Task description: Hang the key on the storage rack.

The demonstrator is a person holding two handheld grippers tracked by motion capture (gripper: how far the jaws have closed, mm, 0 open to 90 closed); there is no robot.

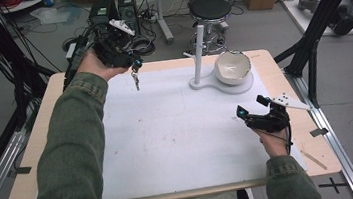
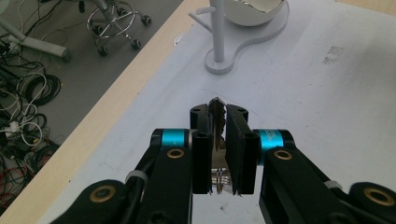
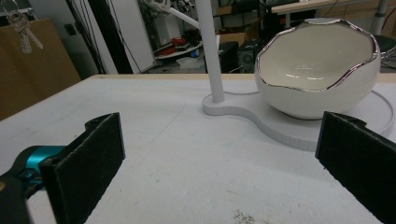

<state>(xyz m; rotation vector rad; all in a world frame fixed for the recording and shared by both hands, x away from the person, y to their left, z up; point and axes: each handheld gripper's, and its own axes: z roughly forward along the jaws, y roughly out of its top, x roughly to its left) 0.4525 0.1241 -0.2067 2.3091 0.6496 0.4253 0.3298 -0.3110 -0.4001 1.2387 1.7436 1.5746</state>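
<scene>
My left gripper (image 1: 132,63) is raised above the far left of the white mat, shut on a bunch of keys (image 1: 136,79) that hangs below it. In the left gripper view the keys (image 2: 217,140) sit pinched between the black pads (image 2: 240,144). The keys (image 3: 21,28) also hang at the top left of the right gripper view. A white stand with a post (image 1: 199,51) and a cracked-egg bowl (image 1: 233,68) sits at the far right of the mat. My right gripper (image 1: 252,107) rests low near the right edge, open, with nothing between its jaws, facing the bowl (image 3: 317,70).
The white mat (image 1: 183,134) covers most of the wooden table (image 1: 35,161). A black stool (image 1: 210,12) stands beyond the far edge, with cables and boxes on the floor. Black frame struts (image 1: 311,64) rise at the table's right.
</scene>
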